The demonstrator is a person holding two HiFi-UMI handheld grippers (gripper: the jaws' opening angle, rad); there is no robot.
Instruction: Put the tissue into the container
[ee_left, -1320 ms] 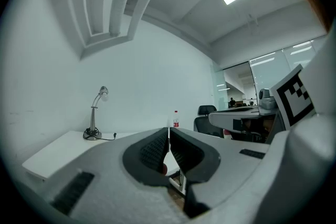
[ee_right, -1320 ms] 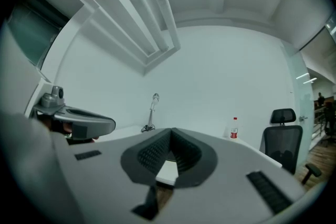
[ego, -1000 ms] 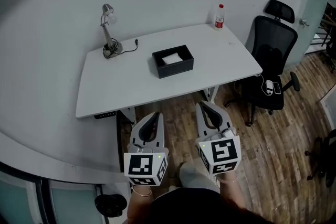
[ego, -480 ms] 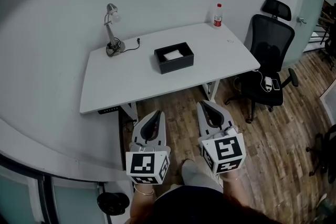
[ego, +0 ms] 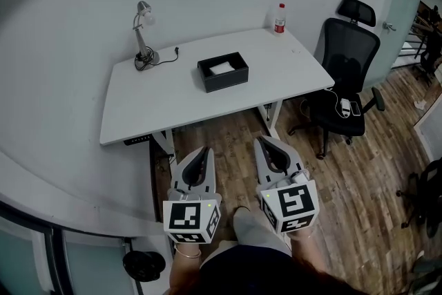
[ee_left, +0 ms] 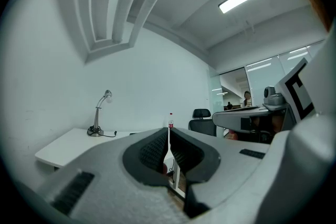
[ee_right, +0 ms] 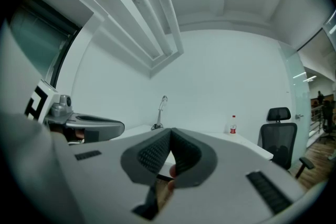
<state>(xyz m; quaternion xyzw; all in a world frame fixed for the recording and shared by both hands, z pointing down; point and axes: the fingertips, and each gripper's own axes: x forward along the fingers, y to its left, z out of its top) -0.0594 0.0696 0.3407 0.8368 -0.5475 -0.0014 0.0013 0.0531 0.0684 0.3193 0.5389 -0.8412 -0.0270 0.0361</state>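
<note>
Head view shows tissue [ego: 222, 68] inside the container [ego: 225, 82], lengthwise along the table [ego: 159, 99].

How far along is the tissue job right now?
Looks done: a white sheet, likely the tissue, lies inside the black container on the table. In hand: nothing; the left claw and right claw are both shut and empty, held short of the table. Left: probably nothing, as no other tissue shows on the table.
</note>
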